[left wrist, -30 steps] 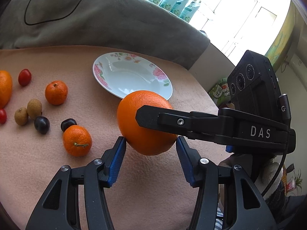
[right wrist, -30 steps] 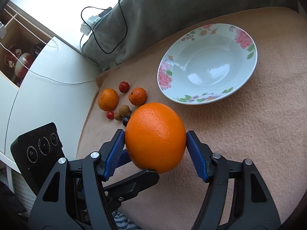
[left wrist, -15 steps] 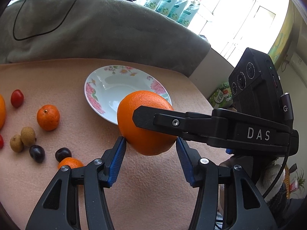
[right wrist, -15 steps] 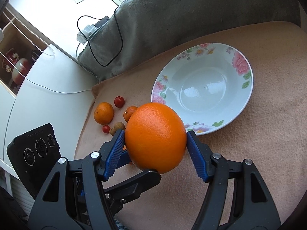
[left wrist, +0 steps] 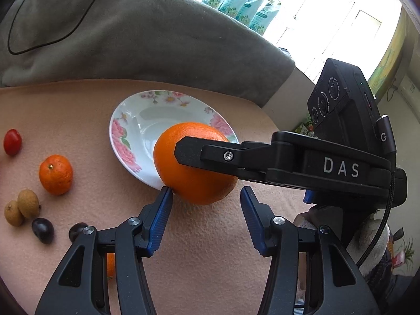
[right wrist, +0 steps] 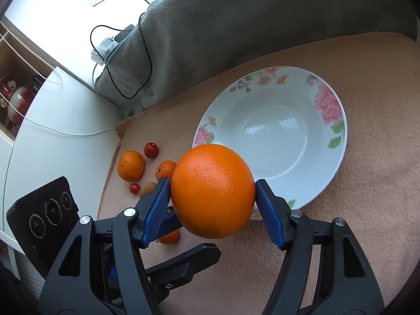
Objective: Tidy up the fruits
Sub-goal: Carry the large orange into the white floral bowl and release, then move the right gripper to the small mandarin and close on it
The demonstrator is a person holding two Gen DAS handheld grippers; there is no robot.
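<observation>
on the far left of the left wrist view we see a red cherry tomato (left wrist: 12,138) on the peach cloth (left wrist: 78,110), then a mandarin (left wrist: 56,174) and, nearer us, two brown longans (left wrist: 21,207) touching each other and two dark cherries (left wrist: 42,230) (a second one sits just right of the first). moving right, our left gripper (left wrist: 206,219) stands spread, its blue pads (left wrist: 160,218) apart with nothing between them; the left pad's tip sits just beside the big orange (left wrist: 194,181). that orange hangs above the near rim of the floral bowl (left wrist: 126,141), pinched by the right gripper's black finger reaching in from the right.

in the right wrist view, from the left: the tracker box, another mandarin (right wrist: 130,165), two cherry tomatoes, then our right gripper (right wrist: 212,199) clamped on the orange (right wrist: 212,191), both pads pressed to its sides. right of it the bowl (right wrist: 338,131) lies on the cloth, with a grey blanket (right wrist: 236,26) bunched behind.
</observation>
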